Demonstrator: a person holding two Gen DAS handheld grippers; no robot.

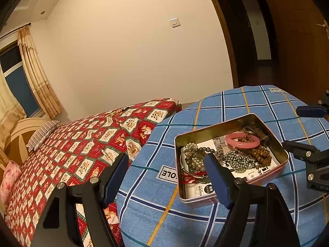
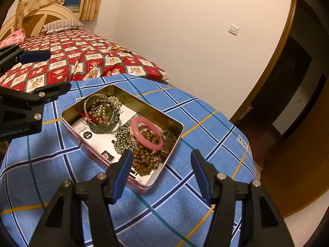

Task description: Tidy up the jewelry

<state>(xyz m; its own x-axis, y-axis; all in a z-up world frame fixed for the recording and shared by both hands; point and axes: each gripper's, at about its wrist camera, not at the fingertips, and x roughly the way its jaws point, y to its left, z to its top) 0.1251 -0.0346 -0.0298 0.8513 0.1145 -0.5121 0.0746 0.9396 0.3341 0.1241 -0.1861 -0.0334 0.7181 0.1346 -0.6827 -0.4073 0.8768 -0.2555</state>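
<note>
While you hold both grippers over the blue checked cloth (image 2: 82, 185), this is what shows:

Tin: 1 open metal tin (image 2: 70, 113) sits on the cloth, no lid on it, printed paper lining the bottom.
Pink bangle: lies in the tin (image 2: 137, 132), resting partly on the brown beads, toward your right gripper's side.
Brown beads: wooden bead strand (image 2: 144, 158) heaped in the tin's corner nearest your right gripper.
Silver beads: small metallic bead cluster (image 2: 123, 140) mid-tin, just beside the bangle.
Far-end pile: grey bead bracelets, thin metal bangle & red cord tangled together (image 2: 100, 111) at the tin's other end.
Watch: dark strap piece (image 1: 257, 132) against the tin wall behind the bangle; detail too small to tell more.
L gripper: your left gripper (image 1: 166, 183) has jaws apart, nothing between the pads; 1 blue pad overlaps the tin's near corner in the left wrist view, contact can't be told.
R gripper: your right gripper (image 2: 161, 177) has jaws spread, holding nothing; the tin's near corner sits just beyond the fingertips.
Bedspread: red patterned cover (image 1: 72, 144) beside the cloth, w/ 1 bead strand (image 1: 117, 112) lying on it, well apart from the tin.
</note>
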